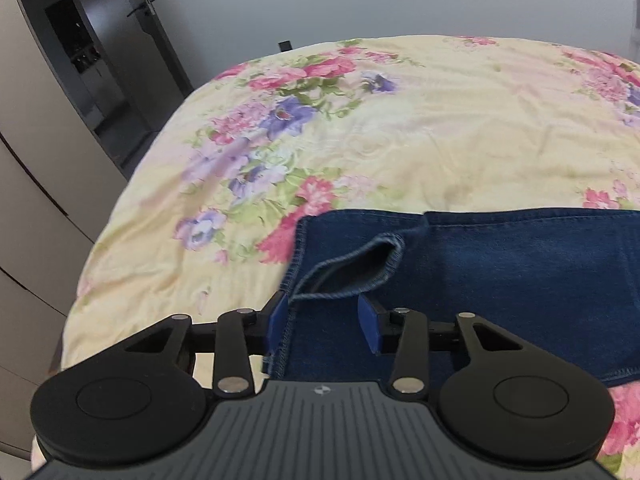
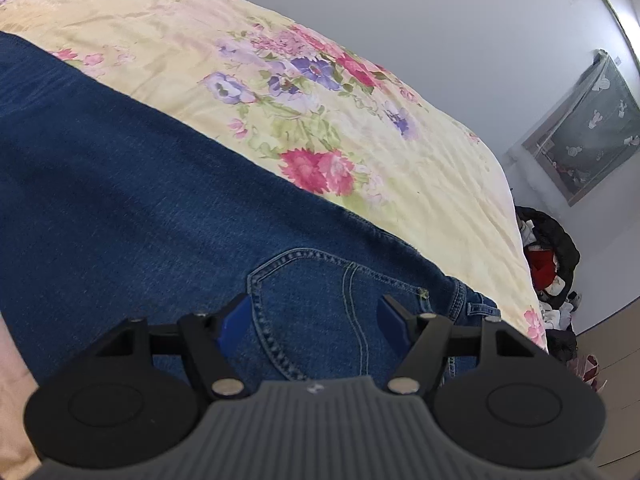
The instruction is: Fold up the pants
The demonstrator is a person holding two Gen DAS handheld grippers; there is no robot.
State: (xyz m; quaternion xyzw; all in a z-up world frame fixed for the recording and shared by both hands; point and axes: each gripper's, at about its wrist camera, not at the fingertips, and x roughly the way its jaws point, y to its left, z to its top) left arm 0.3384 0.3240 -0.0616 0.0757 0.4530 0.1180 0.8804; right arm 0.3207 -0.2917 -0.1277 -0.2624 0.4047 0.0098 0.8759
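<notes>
Both tools, left (image 1: 326,322) and right (image 2: 314,320), released above unlabelled jeans (image 2: 140,184).

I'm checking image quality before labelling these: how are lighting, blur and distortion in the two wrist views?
Left wrist view: soft even light, no glare; fisheye bows the bedspread and wardrobe; the jeans hem stitching is sharp. Right wrist view: tilted, strongly curved; the back pocket is crisp, the clothes pile at the edge is soft.
</notes>
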